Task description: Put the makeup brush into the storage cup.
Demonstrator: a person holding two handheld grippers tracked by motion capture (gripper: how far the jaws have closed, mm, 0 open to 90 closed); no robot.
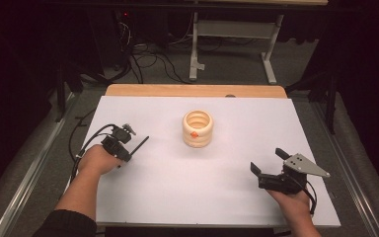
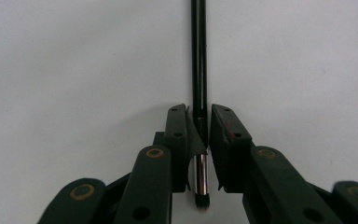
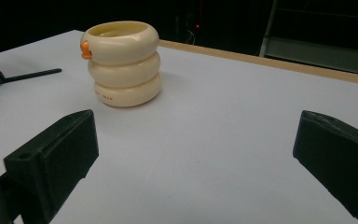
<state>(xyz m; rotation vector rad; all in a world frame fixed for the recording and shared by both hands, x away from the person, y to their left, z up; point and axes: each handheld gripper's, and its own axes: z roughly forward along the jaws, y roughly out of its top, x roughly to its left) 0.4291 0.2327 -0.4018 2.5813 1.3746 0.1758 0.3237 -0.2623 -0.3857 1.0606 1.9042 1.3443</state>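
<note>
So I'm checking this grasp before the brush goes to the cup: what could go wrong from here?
The left gripper pinches the thin black brush near its bristle end, so the long handle could swing or slip. Its far tip could catch the rim of the cream ringed cup and tip it. The right gripper is open, away from the cup.

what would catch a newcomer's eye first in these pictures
First the cream holder, stacked like three rings with a small orange mark on its side, alone at the middle of the white table. Next the left claw, shut on a thin black brush whose handle points toward the holder. The right claw rests open at the near right, holding nothing.
</note>
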